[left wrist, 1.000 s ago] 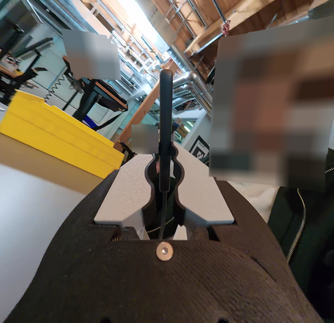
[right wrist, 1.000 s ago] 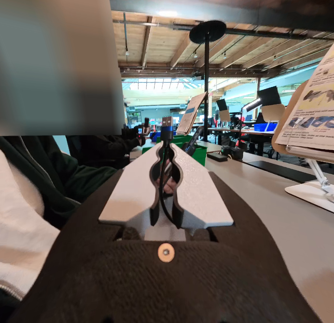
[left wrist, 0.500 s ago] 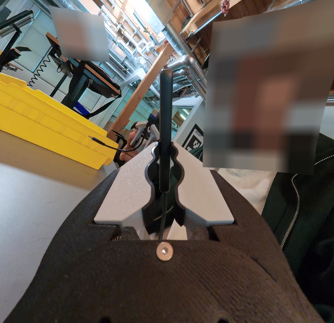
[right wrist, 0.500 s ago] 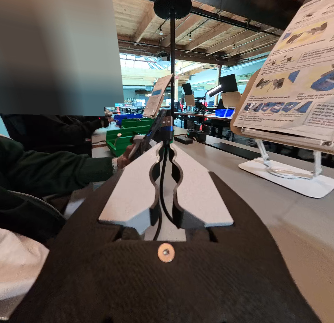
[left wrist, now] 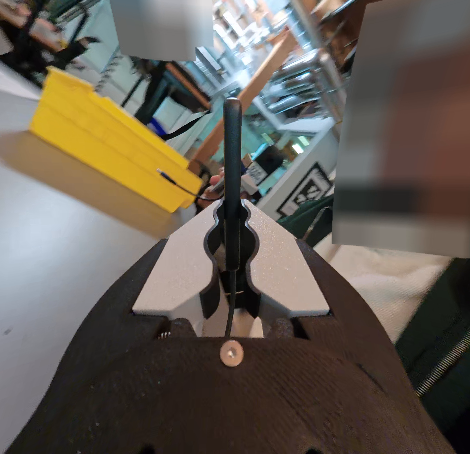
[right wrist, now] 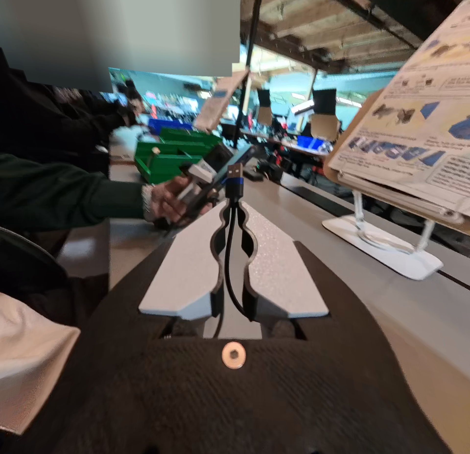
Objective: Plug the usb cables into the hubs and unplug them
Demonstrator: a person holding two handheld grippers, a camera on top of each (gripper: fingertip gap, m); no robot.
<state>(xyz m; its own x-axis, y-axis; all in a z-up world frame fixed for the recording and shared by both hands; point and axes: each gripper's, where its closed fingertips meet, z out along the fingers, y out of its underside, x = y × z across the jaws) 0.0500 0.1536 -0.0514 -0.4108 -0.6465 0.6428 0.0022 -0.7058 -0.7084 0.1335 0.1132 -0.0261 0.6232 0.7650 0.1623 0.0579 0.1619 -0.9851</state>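
My left gripper (left wrist: 232,205) is shut on a slim black hub (left wrist: 231,162), seen edge-on and sticking straight out past the fingertips. A thin black cable hangs from the hub's rear between the fingers. My right gripper (right wrist: 233,202) is shut on a black USB cable (right wrist: 230,238) just behind its black-and-blue plug (right wrist: 234,181), whose metal tip points forward. In the right wrist view the hub (right wrist: 240,157) is held by the left gripper in a hand (right wrist: 165,200), just left of and beyond the plug. Both are held above a grey table (left wrist: 50,263).
A yellow bin (left wrist: 101,136) stands on the table at the left, with a thin loose cable end (left wrist: 165,176) in front of it. Green bins (right wrist: 173,157) stand behind the hand. A white stand (right wrist: 381,248) holding a printed page (right wrist: 407,136) is at the right.
Both grippers have swung toward each other. In the right wrist view the hub and the hand holding it now sit closer to the plug tip. Both grips are unchanged.
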